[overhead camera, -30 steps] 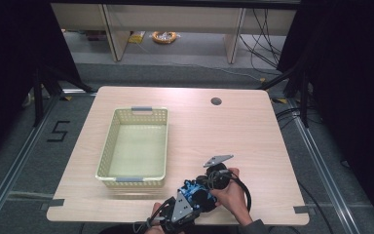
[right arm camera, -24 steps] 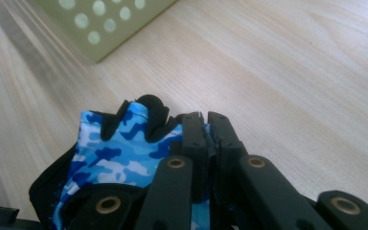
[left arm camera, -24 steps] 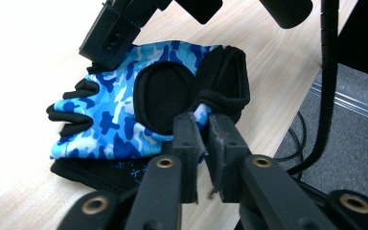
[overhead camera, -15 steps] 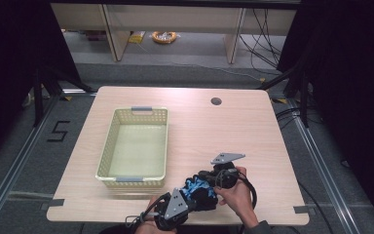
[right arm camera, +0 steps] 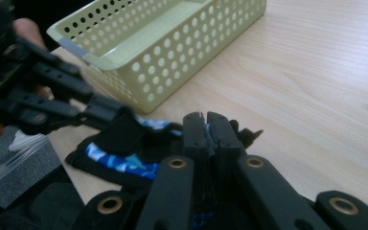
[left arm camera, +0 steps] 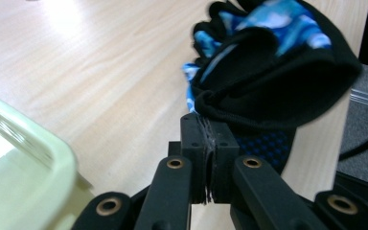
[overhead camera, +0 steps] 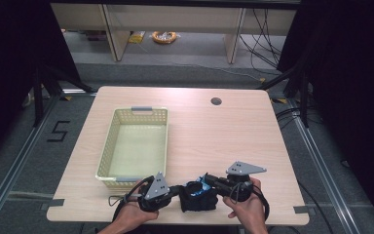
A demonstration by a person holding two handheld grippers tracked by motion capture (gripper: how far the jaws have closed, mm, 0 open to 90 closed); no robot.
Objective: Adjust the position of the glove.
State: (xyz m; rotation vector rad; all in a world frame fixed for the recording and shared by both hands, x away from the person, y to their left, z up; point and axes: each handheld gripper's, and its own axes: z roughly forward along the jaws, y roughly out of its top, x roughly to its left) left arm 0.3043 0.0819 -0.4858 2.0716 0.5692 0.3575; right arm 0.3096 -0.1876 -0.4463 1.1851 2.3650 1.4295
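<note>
1. here, near the front edge of the table (overhead camera: 233, 131), a black and blue glove (overhead camera: 198, 195) is held between the two grippers, just right of the basket's near corner.
2. the left gripper (overhead camera: 168, 192) has just been closing; in the left gripper view its jaws are pressed together on the black cuff edge of the glove (left arm camera: 268, 62), which bulges up beyond the tips.
3. the right gripper (overhead camera: 209, 181) comes in from the right, a hand (overhead camera: 246, 207) around its body and the grey plate on top. in the right gripper view its jaws are together, with blue fabric of the glove (right arm camera: 124, 160) pinched between the pads.
4. the left gripper (right arm camera: 108, 112) also appears in the right gripper view, reaching in from the left onto the black part of the glove, a fingertip of the person showing behind it.
5. the pale yellow perforated basket (overhead camera: 108, 156) stands on the left half of the table, its near short wall just beside the left gripper. nothing lies inside it. its rim fills the lower left of the left gripper view (left arm camera: 24, 139).
6. a small dark round hole (overhead camera: 216, 101) sits in the table top near the far edge, well apart from the glove.
7. the wood between the glove and the basket's long right wall is bare.
8. beyond the table, on the floor, lies a yellow coil (overhead camera: 164, 36) beside cabinet legs.
</note>
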